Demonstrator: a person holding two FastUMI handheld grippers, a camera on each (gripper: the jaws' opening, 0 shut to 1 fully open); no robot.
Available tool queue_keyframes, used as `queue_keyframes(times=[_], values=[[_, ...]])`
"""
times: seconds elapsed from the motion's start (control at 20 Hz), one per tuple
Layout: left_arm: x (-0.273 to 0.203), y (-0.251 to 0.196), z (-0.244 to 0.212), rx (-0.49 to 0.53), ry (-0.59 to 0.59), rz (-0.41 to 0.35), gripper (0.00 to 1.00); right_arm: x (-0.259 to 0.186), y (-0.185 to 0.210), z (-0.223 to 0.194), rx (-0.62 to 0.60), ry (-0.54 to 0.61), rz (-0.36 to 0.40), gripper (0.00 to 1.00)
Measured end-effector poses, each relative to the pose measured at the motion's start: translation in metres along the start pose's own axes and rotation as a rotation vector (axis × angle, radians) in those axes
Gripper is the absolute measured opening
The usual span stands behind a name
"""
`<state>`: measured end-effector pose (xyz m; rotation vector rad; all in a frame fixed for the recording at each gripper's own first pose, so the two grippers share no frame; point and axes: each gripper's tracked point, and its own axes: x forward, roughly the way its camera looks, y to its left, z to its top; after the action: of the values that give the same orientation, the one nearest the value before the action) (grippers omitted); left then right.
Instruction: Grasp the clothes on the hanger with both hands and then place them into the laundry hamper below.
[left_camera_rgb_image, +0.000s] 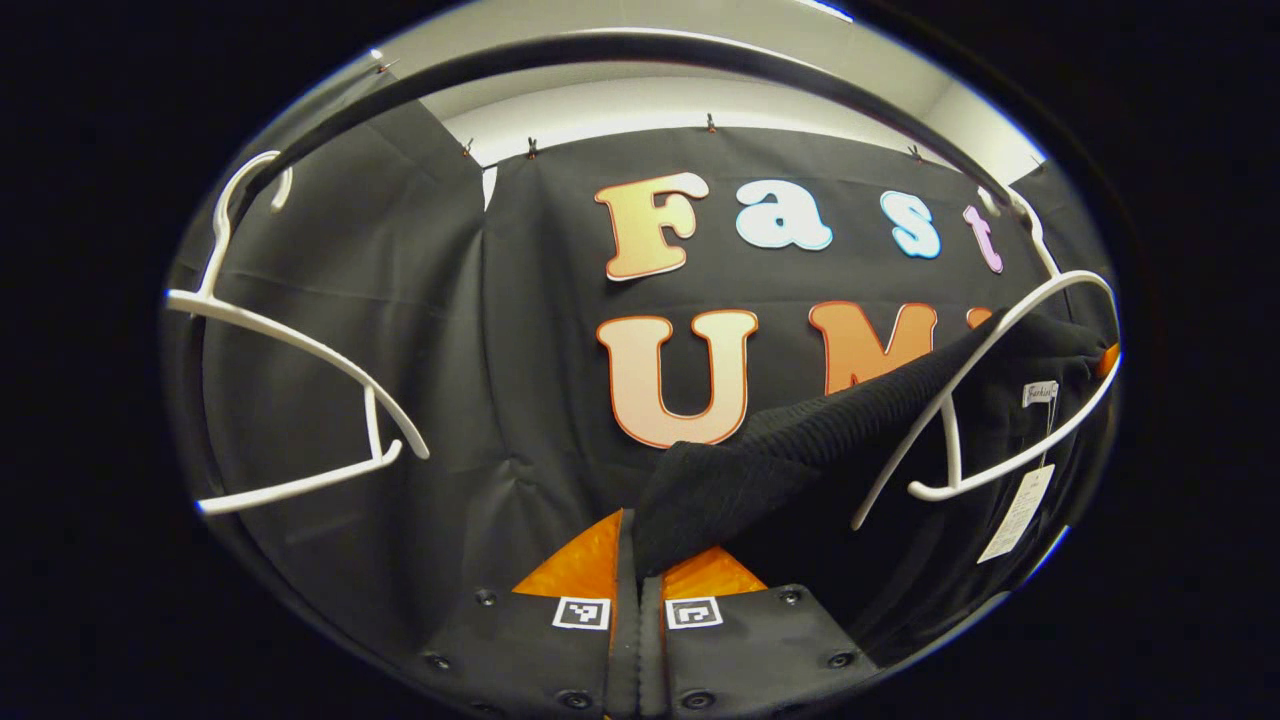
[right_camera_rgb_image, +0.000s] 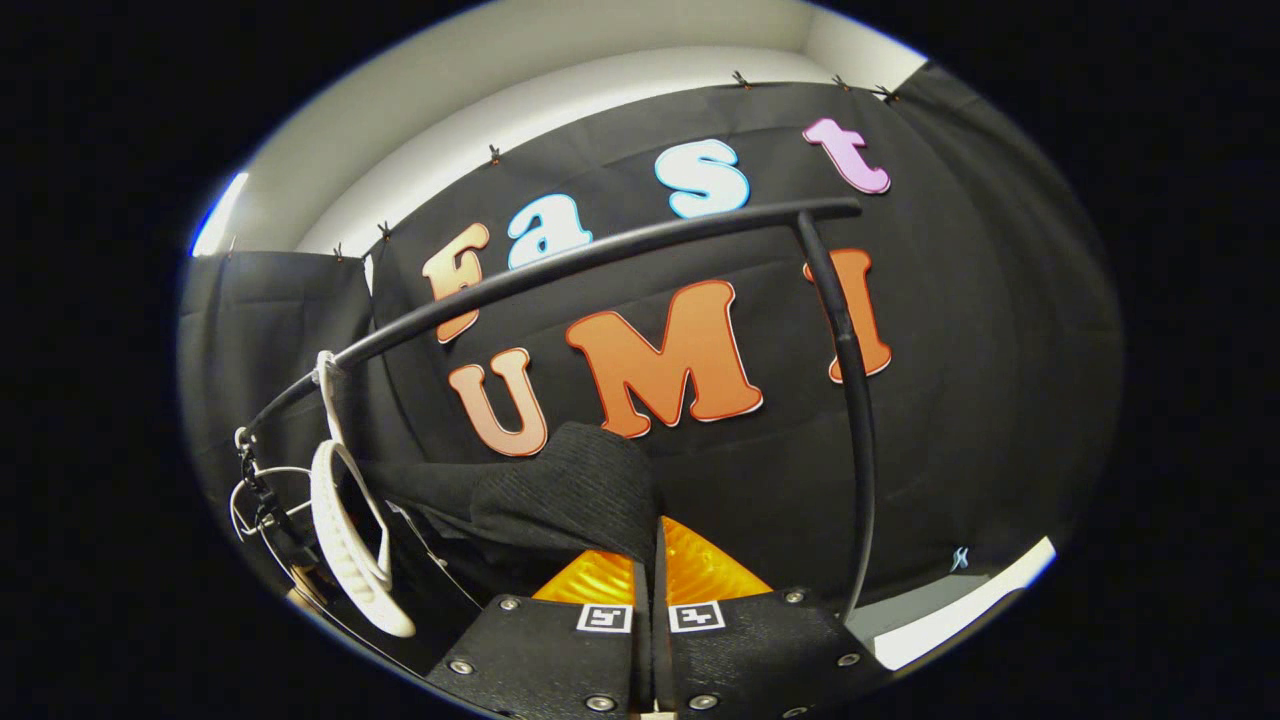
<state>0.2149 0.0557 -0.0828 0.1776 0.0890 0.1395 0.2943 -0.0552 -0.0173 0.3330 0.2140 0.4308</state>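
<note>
While pinched at its near corner between the orange fingers (left_camera_rgb_image: 590, 565) of the left gripper (left_camera_rgb_image: 638, 570), black knit garment (left_camera_rgb_image: 800, 440) stretched up and right toward the white hanger (left_camera_rgb_image: 1000, 400) it hangs from. Jaws closed tight on the fabric edge, no gap between them. Far left in the left gripper view: bare white hanger (left_camera_rgb_image: 290, 350), hooked on the black rail (left_camera_rgb_image: 620, 45), well apart from the garment. Far right: white paper tag (left_camera_rgb_image: 1018, 512) dangling beside the garment's collar, just below the hanger's lower bar.

In the right gripper view, from the left: white hanger seen edge-on (right_camera_rgb_image: 345, 530), hooked on the curved black rail (right_camera_rgb_image: 600, 255), with thin wire hangers (right_camera_rgb_image: 255, 500) just beside it. Middle: a fold of the black garment (right_camera_rgb_image: 570, 495) bunched over the right gripper (right_camera_rgb_image: 655, 570), clamped between its orange fingers (right_camera_rgb_image: 705, 570), jaws shut together on it. Right: black upright post (right_camera_rgb_image: 855, 420) dropping from the rail's end. Laundry hamper out of sight.
</note>
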Motion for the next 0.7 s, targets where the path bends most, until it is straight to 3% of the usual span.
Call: queue_keyframes(times=[0.1, 0.35, 0.5, 0.6, 0.7], values=[[-0.002, -0.002, -0.012, -0.006, 0.025, 0.002, 0.07, 0.006, -0.007, -0.016, 0.054, 0.016, 0.022, 0.00], [-0.005, -0.009, -0.040, 0.009, 0.075, -0.001, 0.06, 0.023, -0.032, -0.082, 0.158, 0.092, -0.005, 0.00], [-0.014, 0.004, -0.082, -0.068, 0.182, 0.046, 0.05, 0.026, -0.048, -0.125, 0.120, 0.160, -0.067, 0.00], [-0.022, 0.005, -0.118, -0.122, 0.251, 0.030, 0.06, 0.026, -0.054, -0.148, 0.126, 0.212, -0.081, 0.00], [-0.035, 0.008, -0.144, -0.062, 0.300, 0.042, 0.06, 0.020, -0.059, -0.185, 0.120, 0.254, -0.104, 0.00]])
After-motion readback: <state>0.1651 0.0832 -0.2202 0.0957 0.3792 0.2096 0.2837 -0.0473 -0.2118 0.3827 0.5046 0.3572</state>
